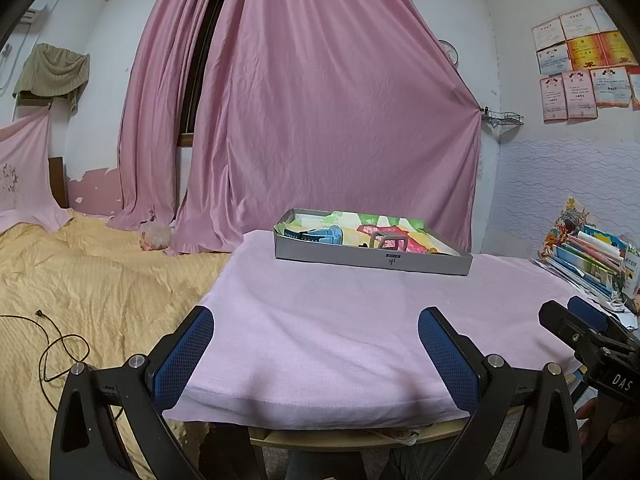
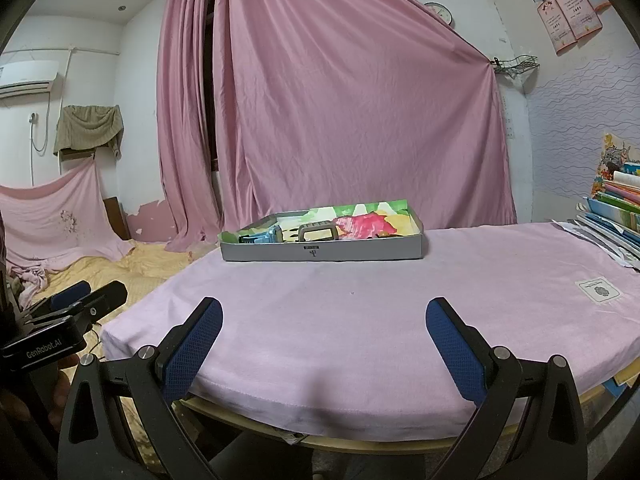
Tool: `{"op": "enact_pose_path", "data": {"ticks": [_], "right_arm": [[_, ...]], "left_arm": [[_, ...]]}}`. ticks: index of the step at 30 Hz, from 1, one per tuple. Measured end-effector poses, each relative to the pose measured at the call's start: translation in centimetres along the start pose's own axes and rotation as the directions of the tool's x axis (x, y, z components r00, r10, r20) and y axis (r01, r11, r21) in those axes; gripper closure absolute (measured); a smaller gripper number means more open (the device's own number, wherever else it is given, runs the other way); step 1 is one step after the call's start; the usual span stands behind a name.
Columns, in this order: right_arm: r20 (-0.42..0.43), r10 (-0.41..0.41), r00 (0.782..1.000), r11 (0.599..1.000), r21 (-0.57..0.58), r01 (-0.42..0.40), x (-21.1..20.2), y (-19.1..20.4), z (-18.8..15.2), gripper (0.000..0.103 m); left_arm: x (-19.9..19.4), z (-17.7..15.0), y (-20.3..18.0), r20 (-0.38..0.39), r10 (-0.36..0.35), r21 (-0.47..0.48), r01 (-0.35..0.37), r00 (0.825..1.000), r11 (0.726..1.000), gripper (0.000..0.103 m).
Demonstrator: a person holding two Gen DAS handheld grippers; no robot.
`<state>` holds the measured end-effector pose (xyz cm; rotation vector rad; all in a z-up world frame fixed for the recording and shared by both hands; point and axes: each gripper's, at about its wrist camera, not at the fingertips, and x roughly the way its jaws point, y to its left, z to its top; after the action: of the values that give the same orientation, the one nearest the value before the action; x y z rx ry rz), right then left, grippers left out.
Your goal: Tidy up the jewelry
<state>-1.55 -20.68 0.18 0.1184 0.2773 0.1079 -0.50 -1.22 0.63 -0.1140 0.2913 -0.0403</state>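
A: Tray (image 2: 360,250) w/ jewelry: long axis runs left-right across the far worktop (image 2: 360,320), blue watch (image 2: 260,237) at its left end, beige one (image 2: 318,233) mid.

B: Writing?

A: "GenRobot.AI" on left tool (image 1: 316,336), "DAS" on right tool (image 2: 324,326).

B: Tools?

A: Both spread wide, holding nothing, well short of tray.
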Motion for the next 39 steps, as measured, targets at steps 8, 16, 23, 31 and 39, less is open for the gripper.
{"op": "enact_pose_path", "data": {"ticks": [8,16,23,31,39], "right_arm": [[-0.003,0.001,1.0,1.0,0.002,-0.001,0.11,-0.04,0.0,0.003],[-0.007,0.002,1.0,1.0,0.004,-0.002,0.38,0.02,-0.15,0.003],[-0.013,0.003,1.0,1.0,0.006,-0.003,0.69,0.13,-0.35,0.003],[-0.017,0.003,1.0,1.0,0.008,-0.003,0.88,0.17,-0.42,0.003],[-0.019,0.003,1.0,1.0,0.008,-0.003,0.96,0.2,-0.49,0.003]], "left_arm": [[0.01,-0.01,-0.03,-0.002,0.001,0.0,-0.001,1.0,1.0,0.0],[0.08,-0.1,0.01,-0.004,0.0,-0.001,0.0,1.0,1.0,0.0],[0.21,-0.51,0.08,-0.01,0.001,-0.004,-0.001,1.0,1.0,0.0],[0.33,-0.73,0.26,-0.018,-0.001,-0.01,0.001,1.0,1.0,0.0],[0.46,-0.72,0.26,-0.024,0.0,-0.011,0.0,1.0,1.0,0.0]]}}
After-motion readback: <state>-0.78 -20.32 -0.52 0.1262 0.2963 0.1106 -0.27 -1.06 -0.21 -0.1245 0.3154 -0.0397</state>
